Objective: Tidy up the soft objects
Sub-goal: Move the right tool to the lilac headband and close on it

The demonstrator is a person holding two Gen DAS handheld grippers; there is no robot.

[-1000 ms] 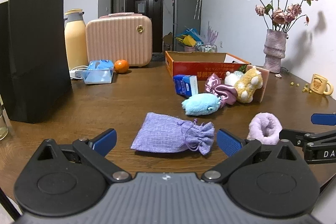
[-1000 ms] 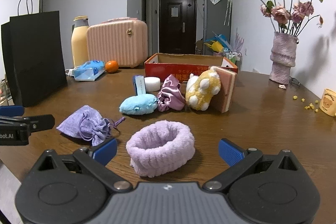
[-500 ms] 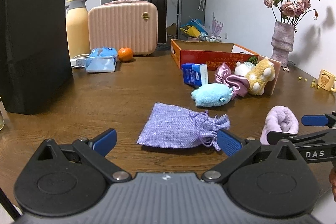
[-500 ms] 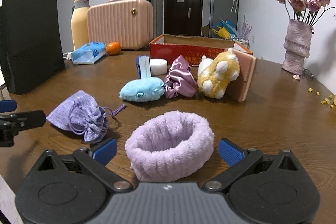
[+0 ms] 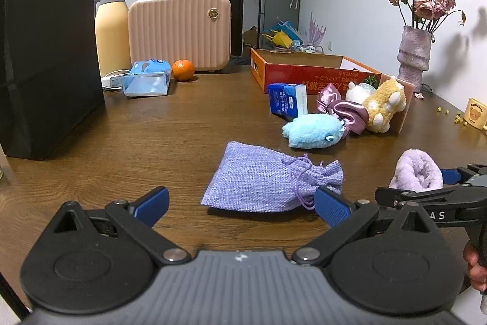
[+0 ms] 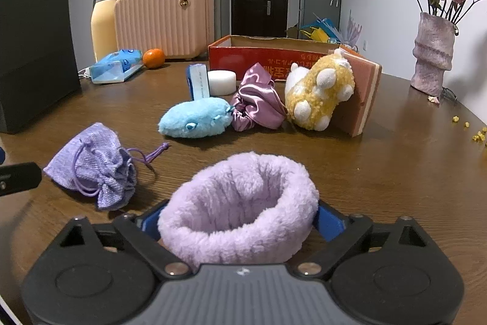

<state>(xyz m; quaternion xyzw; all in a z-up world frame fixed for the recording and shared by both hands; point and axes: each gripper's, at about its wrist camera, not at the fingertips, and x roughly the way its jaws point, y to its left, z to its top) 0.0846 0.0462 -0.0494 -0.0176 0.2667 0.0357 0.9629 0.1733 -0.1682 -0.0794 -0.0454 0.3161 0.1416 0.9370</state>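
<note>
Left wrist: left gripper [image 5: 242,204] wide open, empty, just short of lilac drawstring pouch [image 5: 264,183] on wooden table [image 5: 152,136].

Right wrist: right gripper [image 6: 239,218] closing, fluffy lilac band [image 6: 240,203] between blue pads, right of pouch; contact unclear.

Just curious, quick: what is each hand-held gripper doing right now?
Left hand-held gripper: open, holding nothing; purple drawstring pouch lies just ahead.
Right hand-held gripper: jaws closing around the fluffy lilac band.
</note>
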